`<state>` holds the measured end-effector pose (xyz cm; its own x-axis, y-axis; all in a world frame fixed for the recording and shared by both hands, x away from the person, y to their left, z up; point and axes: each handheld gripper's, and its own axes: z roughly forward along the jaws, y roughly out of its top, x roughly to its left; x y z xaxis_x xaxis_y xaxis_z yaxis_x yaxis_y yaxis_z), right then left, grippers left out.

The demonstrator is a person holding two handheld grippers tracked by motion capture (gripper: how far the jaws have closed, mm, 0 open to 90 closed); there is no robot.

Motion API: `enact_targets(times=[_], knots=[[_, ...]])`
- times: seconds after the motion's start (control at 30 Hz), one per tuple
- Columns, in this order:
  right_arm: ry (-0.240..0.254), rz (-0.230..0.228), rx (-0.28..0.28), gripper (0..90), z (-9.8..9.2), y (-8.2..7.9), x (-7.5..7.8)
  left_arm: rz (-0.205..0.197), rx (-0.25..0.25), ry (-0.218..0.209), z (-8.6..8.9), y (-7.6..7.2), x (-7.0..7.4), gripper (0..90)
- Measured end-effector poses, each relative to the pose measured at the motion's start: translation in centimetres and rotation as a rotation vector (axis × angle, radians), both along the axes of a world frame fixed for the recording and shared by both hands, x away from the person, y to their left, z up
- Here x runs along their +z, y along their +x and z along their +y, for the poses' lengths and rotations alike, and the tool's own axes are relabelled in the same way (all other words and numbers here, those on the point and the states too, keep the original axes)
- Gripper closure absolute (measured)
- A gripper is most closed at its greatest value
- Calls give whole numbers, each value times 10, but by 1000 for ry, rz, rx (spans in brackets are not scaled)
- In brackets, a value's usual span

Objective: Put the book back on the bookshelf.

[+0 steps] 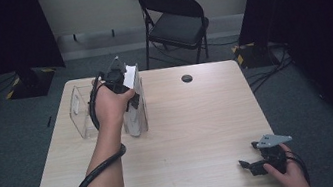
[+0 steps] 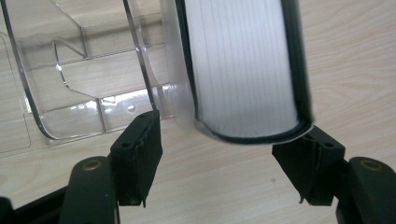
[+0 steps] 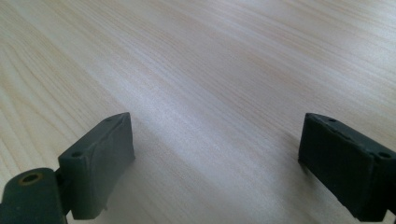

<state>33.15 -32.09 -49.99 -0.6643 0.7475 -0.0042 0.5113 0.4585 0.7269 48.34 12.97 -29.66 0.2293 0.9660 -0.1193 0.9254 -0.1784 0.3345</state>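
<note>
Standing on the far left part of the pale wood-grain counter [image 1: 196, 134] is a clear plastic file holder with dividers [image 1: 80, 112]; just beside it on its right stands a white, dark-edged book-like block [image 1: 134, 103], upright, its long axis vertical in the high view. In the left gripper view the block [image 2: 243, 70] shows white ribbed page edges bounded by a dark cover, its rounded end nearest the camera, with the clear holder [image 2: 84, 74] touching or very close on its left.

The left gripper [image 1: 120, 83] sits at the top of the block, a hand wrapped around it. Its fingers [image 2: 137, 156] stand wide apart, one below the holder wall, the other below the block's outer edge; contact with the block cannot be confirmed.

The right gripper [image 1: 258, 157] rests low over the near right corner of the counter, well apart from the block. Its fingers [image 3: 100, 158] are spread wide with bare wood between them, holding nothing.

A dark round grommet [image 1: 187, 78] marks the counter's far edge. Beyond it stands a black folding chair [image 1: 175, 18] on grey carpet [image 1: 306, 91], flanked by black curtains [image 1: 323, 8].
</note>
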Motion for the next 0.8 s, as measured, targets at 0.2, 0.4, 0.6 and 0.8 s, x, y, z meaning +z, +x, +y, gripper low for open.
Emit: enact_targets(times=[0.2,0.4,0.6,0.8], knots=[[0,-1,0,96,0,0,0,-2,-24,-19,3,-6,-5,318],[0,0,-1,96,0,0,0,-23,-70,-29,10,-13,-7,294],[-1,-2,0,96,0,0,0,-36,-76,-54,15,-20,-12,274],[0,-1,-1,96,0,0,0,-38,-117,-107,17,-25,-17,263]])
